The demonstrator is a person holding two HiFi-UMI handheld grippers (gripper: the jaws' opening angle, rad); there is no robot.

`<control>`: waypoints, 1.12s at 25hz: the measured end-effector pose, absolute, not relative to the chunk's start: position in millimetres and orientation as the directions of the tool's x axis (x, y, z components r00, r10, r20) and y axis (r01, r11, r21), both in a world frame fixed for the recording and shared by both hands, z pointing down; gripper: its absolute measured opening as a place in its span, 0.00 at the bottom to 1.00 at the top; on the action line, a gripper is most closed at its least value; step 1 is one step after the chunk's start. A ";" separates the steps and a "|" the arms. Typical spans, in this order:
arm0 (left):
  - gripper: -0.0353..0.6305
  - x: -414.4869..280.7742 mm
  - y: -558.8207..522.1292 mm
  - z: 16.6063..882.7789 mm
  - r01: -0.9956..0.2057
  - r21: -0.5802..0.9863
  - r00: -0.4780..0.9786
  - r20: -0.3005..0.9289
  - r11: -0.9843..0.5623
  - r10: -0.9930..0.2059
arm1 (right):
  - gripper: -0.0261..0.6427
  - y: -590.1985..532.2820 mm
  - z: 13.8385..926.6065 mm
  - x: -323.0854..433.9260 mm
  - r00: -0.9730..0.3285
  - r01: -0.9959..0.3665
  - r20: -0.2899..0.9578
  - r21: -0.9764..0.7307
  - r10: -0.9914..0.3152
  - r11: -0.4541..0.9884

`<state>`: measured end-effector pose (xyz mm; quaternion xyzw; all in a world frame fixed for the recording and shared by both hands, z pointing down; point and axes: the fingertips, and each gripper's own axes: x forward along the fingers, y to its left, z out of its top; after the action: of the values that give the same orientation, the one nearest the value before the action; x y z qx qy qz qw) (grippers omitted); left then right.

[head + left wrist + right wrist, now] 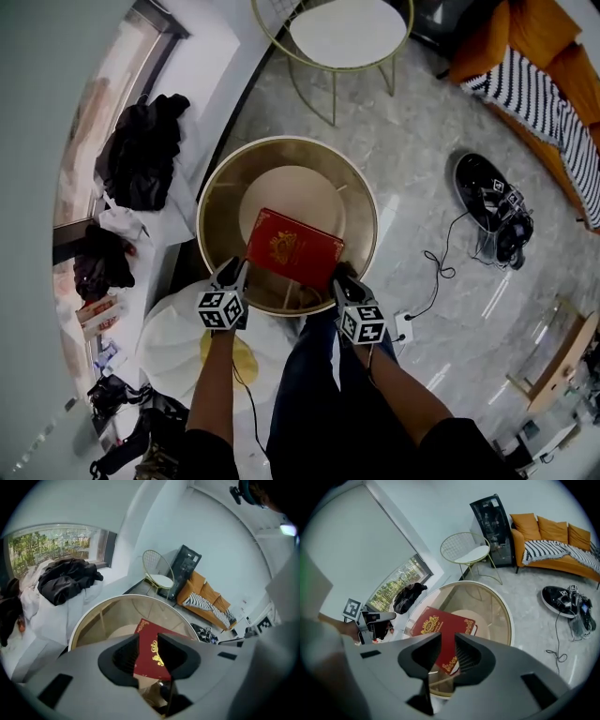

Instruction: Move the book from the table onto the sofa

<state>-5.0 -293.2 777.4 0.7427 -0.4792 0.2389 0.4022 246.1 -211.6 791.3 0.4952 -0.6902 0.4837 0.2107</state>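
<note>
Beyond the far rim of the round table (pixel 286 141) stands a gold wire chair (pixel 347 28) with a white seat. Well off to the table's right is the orange sofa (pixel 553 42), with a striped throw (pixel 530 89) draped over it and a tall dark cabinet (pixel 492 529) at its end. On the open floor between the table and the sofa lies a black device (pixel 492 197), its cable (pixel 441 267) trailing back towards the table's near right side. To the table's left, dark clothes (pixel 141 150) are heaped on a white surface below a window (pixel 51 543) that shows trees. The person's legs (pixel 305 394) stand against the table's near rim.

The table has a clear glass top in a gold rim, with a pale lower shelf showing through it. It stands on a glossy grey stone-patterned floor (pixel 412 141) in a white-walled room.

The red book (pixel 293 247) lies flat on the glass towards the table's near edge. Its cover, with a gilt emblem, faces up. Its long axis runs crosswise to the person, skewed so that the right end sits nearer the near rim than the left.

The left gripper (pixel 232 272) is at the book's near left corner and the right gripper (pixel 344 281) at its near right corner, both just over the table's near rim. Each has its jaws parted by a narrow gap with the book's corner showing in that gap. Neither pair of pads is seen pressing on the book, so nothing is held.
</note>
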 end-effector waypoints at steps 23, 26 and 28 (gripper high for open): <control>0.29 -1.7 -312.1 891.5 -0.843 0.393 0.505 0.812 -0.367 -0.292 | 0.30 -214.4 890.4 231.4 -0.445 -0.801 0.777 -0.568 -0.446 -0.190; 0.29 -2.5 -313.8 892.6 -0.836 0.430 0.529 0.795 -0.342 -0.296 | 0.30 -213.5 894.1 228.0 -0.454 -0.792 0.772 -0.578 -0.445 -0.196; 0.30 -3.4 -314.2 892.7 -0.832 0.452 0.542 0.784 -0.321 -0.302 | 0.30 -209.9 895.0 226.6 -0.459 -0.788 0.771 -0.583 -0.441 -0.200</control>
<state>-3.4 -314.2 892.7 0.7563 -0.3748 0.2973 0.4462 226.6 -209.9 895.0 0.4993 -0.6153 0.5923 0.1462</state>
